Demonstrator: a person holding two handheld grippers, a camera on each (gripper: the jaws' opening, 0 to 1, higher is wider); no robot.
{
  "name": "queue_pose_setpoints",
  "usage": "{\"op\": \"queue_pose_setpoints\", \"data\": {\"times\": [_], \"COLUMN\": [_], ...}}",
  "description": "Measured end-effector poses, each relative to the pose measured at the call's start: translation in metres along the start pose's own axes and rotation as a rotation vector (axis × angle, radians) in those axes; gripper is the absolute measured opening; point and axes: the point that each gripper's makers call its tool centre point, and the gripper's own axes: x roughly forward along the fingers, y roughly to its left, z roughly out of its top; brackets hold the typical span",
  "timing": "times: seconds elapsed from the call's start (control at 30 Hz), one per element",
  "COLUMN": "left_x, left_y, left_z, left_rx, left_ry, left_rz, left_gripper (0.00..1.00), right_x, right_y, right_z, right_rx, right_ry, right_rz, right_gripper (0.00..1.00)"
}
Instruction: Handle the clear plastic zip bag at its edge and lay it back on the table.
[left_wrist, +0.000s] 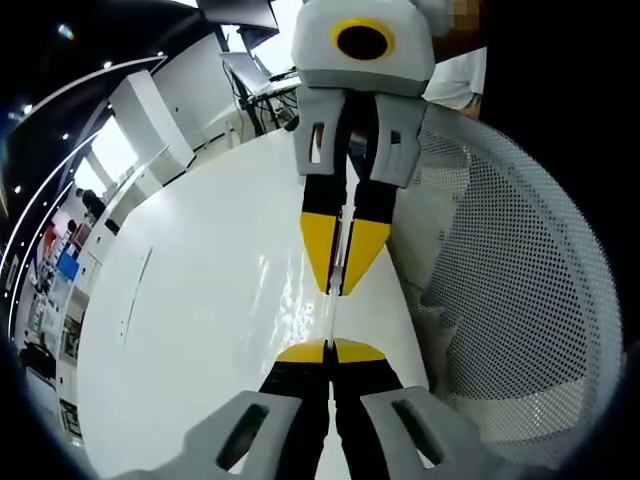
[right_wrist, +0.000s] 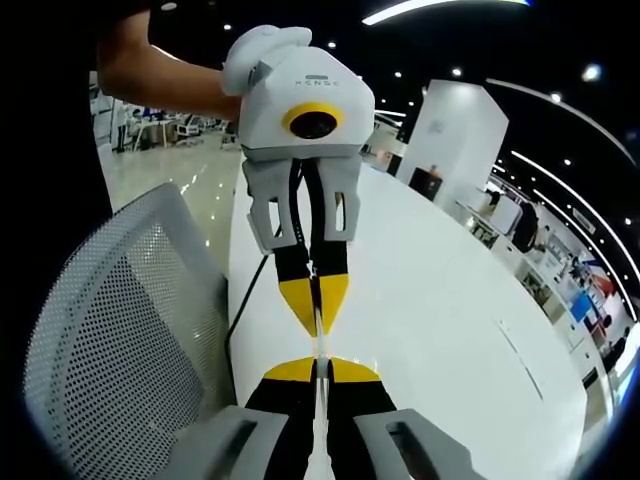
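Note:
The clear plastic zip bag (left_wrist: 331, 318) is stretched edge-on between the two grippers above the white table (left_wrist: 200, 300), so it shows only as a thin glinting strip. In the left gripper view my left gripper (left_wrist: 328, 346) is shut on its near edge. Facing it from above, my right gripper (left_wrist: 338, 288) is shut on the far edge. The right gripper view shows the same from the other side: my right gripper (right_wrist: 316, 365) pinches the bag (right_wrist: 318, 345), with the left gripper (right_wrist: 317, 326) opposite. The rest of the bag's sheet is hard to make out.
A white mesh chair (left_wrist: 520, 280) (right_wrist: 120, 320) stands close against the table's edge (right_wrist: 240, 300). A black cable (right_wrist: 247, 290) hangs down that edge. A person's hand (right_wrist: 170, 80) holds the left gripper. The table top (right_wrist: 430, 330) stretches away wide and bare.

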Motion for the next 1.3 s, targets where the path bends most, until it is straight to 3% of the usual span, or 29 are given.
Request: {"op": "queue_pose_setpoints", "data": {"times": [1.3], "left_x": [-0.0011], "left_y": [0.0019], "left_z": [-0.0011], "left_rx": [-0.005], "left_ry": [-0.002], "left_rz": [-0.001], "left_gripper": [0.0], "right_x": [-0.003], "right_y": [-0.0026], "right_z": [-0.0025], "right_rx": [0.012], "right_ry": [-0.002], "right_rz": [-0.012], "right_gripper": [0.0]}}
